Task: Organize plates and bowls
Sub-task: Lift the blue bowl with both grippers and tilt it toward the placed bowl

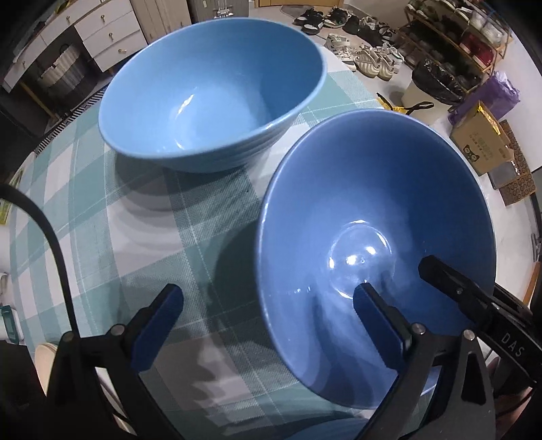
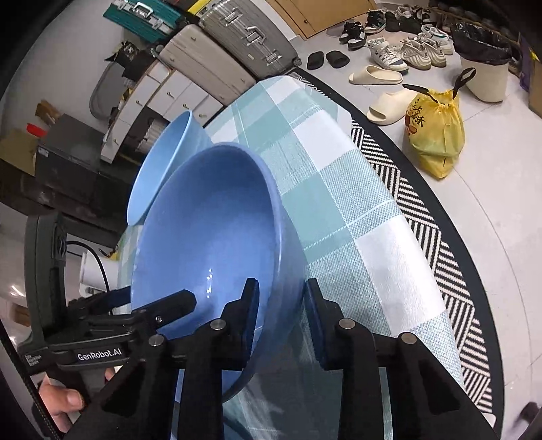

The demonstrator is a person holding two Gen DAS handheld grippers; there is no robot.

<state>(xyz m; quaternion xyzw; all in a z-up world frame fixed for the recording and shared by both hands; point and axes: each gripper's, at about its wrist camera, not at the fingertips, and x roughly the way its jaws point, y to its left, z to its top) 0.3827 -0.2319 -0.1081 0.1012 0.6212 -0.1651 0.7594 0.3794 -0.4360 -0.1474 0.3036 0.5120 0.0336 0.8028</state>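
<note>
Two blue bowls are over a table with a teal and white checked cloth. The lighter bowl stands upright at the far side. The darker bowl is tilted and nearer. My right gripper is shut on the darker bowl's rim, one finger inside and one outside. My left gripper is open, with its right finger inside the darker bowl and its left finger over the cloth. The lighter bowl shows behind the darker one in the right wrist view.
The round table's edge has a black and white striped border. Shoes, a shoe rack, a cardboard box, a bin and a yellow bag are on the floor beyond. Suitcases and white drawers stand by the wall.
</note>
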